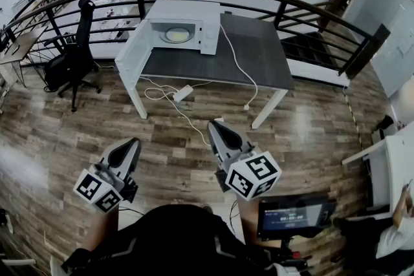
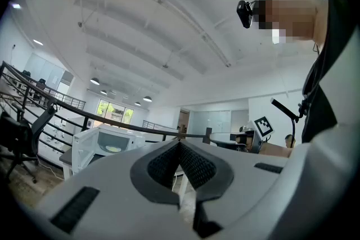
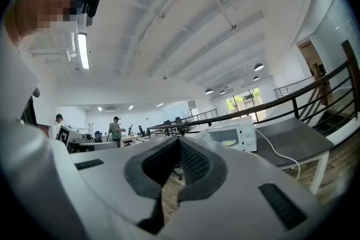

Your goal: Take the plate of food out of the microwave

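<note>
Starting at the left gripper (image 1: 133, 142): pressed together tip to tip, pinching nothing, held low over the wooden floor (image 1: 310, 132) and close to the body. Same verdict looking along the left gripper (image 2: 179, 144) itself: dark ribbed pads (image 2: 194, 164) flat against each other, nothing between. Over to the right gripper (image 1: 214, 125): also clamped shut and empty, just beside the left one and reaching a touch farther forward. Checking the right gripper (image 3: 179, 142) from its own camera: pads closed on each other, only bare floor beyond. Moving outward now, across open floor to a white power strip (image 1: 183, 94) lying by the near edge of the table (image 1: 259, 55), with a white cable (image 1: 236, 61) draped over the dark tabletop and down to the floor. Up on the far left corner of that table, the white microwave (image 1: 194, 22), door (image 1: 134, 48) swung wide open to the left. Inside the cavity, the plate of food (image 1: 176, 34), pale and round, contents too small to make out, well apart from both grippers. Left of the table, a black office chair (image 1: 72, 58). Behind it all, a curved black railing (image 1: 272, 0). Down at the lower right, a dark screen (image 1: 294, 216) near the right arm
</note>
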Tool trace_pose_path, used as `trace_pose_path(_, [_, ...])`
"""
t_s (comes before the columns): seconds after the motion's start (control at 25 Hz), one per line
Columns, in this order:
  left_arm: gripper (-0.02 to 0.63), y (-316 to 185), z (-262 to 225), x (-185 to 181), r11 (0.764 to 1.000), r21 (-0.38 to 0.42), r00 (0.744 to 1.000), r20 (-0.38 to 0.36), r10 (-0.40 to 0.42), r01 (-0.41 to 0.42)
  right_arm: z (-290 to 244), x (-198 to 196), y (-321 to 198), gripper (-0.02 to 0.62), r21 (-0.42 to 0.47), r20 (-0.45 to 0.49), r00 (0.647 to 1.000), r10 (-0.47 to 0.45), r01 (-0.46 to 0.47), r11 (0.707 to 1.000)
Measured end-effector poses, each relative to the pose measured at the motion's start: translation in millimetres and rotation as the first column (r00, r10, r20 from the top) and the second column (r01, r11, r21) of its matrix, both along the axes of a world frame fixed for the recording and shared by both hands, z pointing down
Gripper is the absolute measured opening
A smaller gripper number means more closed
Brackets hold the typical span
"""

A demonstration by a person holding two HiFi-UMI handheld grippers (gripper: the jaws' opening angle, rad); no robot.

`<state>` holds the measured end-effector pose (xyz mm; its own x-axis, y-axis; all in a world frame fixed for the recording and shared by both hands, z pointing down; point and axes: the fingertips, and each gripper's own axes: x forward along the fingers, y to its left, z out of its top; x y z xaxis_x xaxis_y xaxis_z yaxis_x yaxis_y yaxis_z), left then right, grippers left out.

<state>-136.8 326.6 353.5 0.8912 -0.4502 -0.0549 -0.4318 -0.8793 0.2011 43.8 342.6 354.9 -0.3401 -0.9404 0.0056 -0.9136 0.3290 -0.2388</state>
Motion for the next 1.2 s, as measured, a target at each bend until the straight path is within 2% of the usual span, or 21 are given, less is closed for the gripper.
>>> trace_pose_path(0.4, [0.002, 5, -4, -16, 1.0, 0.008, 1.0, -0.009, 0.011, -0.011, -5, -20, 3, 0.0, 0.001, 0.011, 1.0, 0.0, 0.0, 1.0])
trace_pose_path(0.64, [0.002, -2, 0, -36, 1.0, -0.002, 1.0, -0.026, -0.004, 0.004, 0, -25, 2, -0.001, -0.004, 0.04, 0.999, 0.037, -0.037, 0.999])
trace_pose_path(1.2, [0.002, -27, 11, -82, 0.996, -0.009, 0.996, -0.041, 0.084, -0.084, 10, -78, -14, 0.0, -0.034, 0.037, 0.993, 0.11, -0.108, 0.994])
